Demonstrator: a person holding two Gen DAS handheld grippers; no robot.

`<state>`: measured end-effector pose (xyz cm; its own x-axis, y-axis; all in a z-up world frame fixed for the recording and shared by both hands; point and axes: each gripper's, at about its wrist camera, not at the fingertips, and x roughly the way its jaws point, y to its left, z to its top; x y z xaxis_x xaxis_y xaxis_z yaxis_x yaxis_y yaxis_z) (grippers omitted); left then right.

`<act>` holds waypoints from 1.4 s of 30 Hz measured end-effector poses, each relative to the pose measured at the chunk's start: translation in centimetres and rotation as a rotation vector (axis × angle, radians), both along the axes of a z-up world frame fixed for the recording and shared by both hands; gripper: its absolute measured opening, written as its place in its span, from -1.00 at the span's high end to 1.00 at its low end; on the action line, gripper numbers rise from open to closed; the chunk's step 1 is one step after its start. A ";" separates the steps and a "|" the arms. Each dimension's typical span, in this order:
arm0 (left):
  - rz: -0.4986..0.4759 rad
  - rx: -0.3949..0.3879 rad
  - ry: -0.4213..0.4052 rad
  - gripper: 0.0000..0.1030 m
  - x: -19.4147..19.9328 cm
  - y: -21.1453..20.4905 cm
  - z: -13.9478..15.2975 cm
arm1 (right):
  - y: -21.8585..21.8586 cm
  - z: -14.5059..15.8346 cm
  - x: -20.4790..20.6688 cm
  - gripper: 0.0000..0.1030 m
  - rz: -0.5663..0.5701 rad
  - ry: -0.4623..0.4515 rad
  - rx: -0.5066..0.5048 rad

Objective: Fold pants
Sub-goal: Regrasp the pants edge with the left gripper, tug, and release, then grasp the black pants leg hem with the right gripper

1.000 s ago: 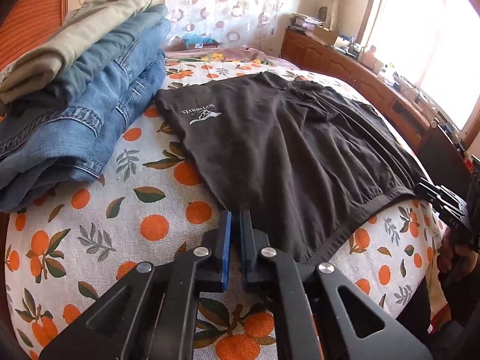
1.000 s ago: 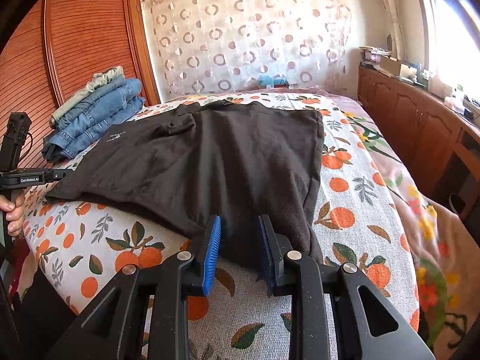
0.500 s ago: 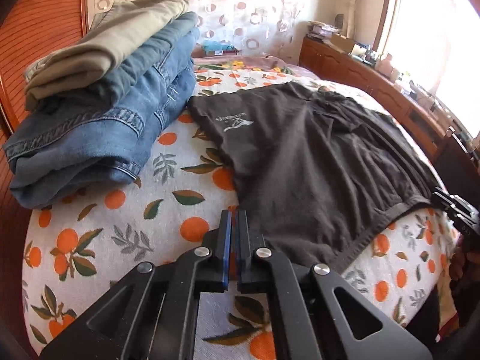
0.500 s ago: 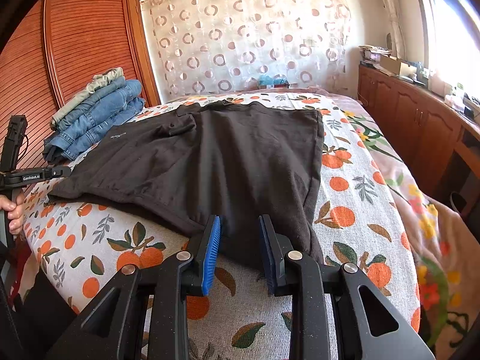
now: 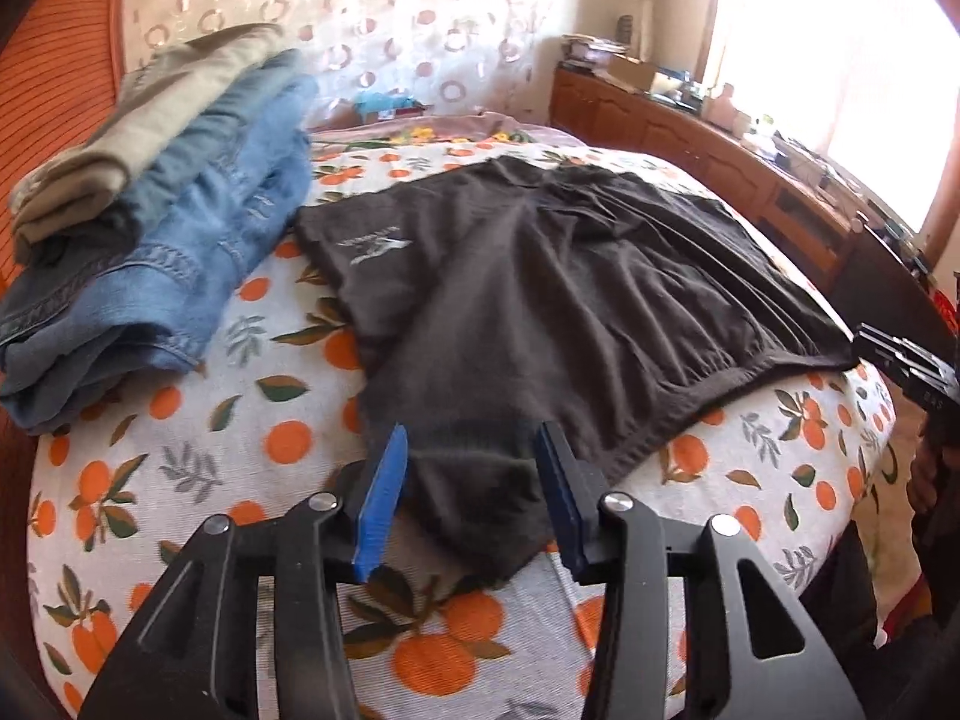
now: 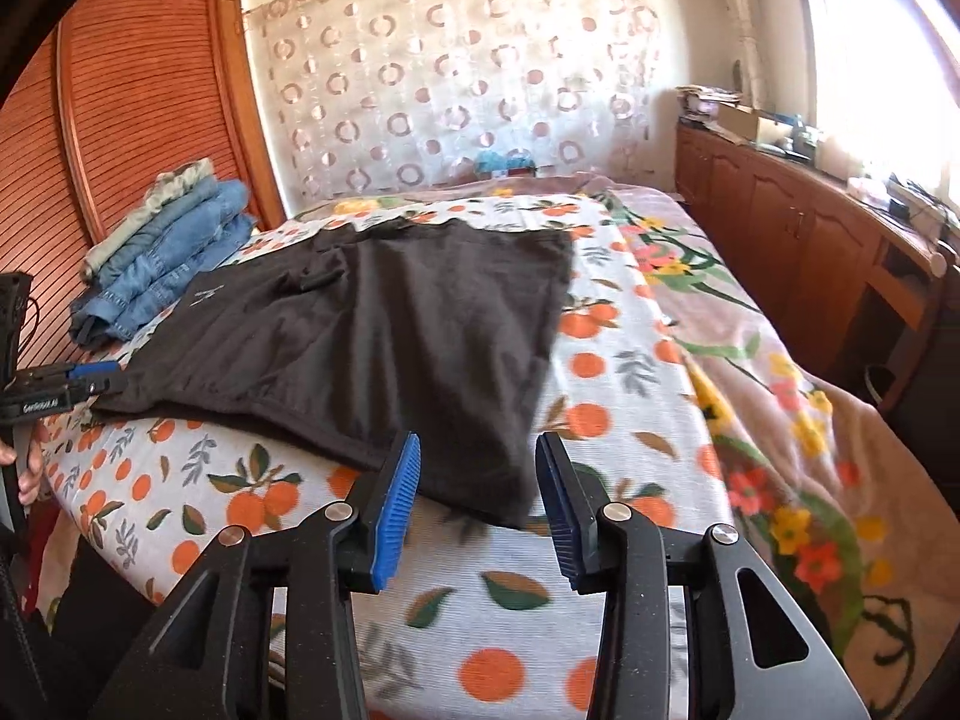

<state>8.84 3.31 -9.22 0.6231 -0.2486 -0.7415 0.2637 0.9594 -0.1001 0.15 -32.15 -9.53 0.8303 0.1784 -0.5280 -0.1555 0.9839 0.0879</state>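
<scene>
Dark brown pants [image 5: 570,312] [image 6: 372,336] with a small white logo [image 5: 375,243] lie spread flat on the orange-print bed sheet [image 5: 180,468]. My left gripper [image 5: 471,444] hovers over their near left corner. Its jaws are opening, and the cloth lies loose between the blue pads without being pinched. My right gripper [image 6: 477,450] is over the near right corner, jaws also opening, with the hem between them unpressed. Each gripper also shows at the edge of the other's view: the right gripper [image 5: 906,360] and the left gripper [image 6: 60,384].
A stack of folded jeans and khaki pants [image 5: 156,228] [image 6: 162,252] sits at the bed's far left by a slatted wooden door [image 6: 138,120]. A floral blanket [image 6: 750,360] covers the right side. Wooden cabinets [image 6: 810,240] run under the window. A hand [image 6: 27,474] holds the left gripper.
My left jaws have gone from shut to open, and the pants' near corner now lies between them. The right jaws have spread wider. Both grippers have drawn back a little.
</scene>
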 end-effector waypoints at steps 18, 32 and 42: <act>0.040 0.083 0.002 0.01 -0.3 -1.4 -1.1 | -0.3 -0.9 0.5 0.19 -0.002 0.070 0.014; 0.057 0.069 -0.025 0.00 -0.9 -1.2 -1.3 | -0.8 -1.0 0.7 0.35 -0.005 0.084 0.030; 0.070 0.072 -0.061 0.00 -1.6 -1.4 -1.4 | -0.6 -0.6 1.0 0.80 0.017 0.086 0.043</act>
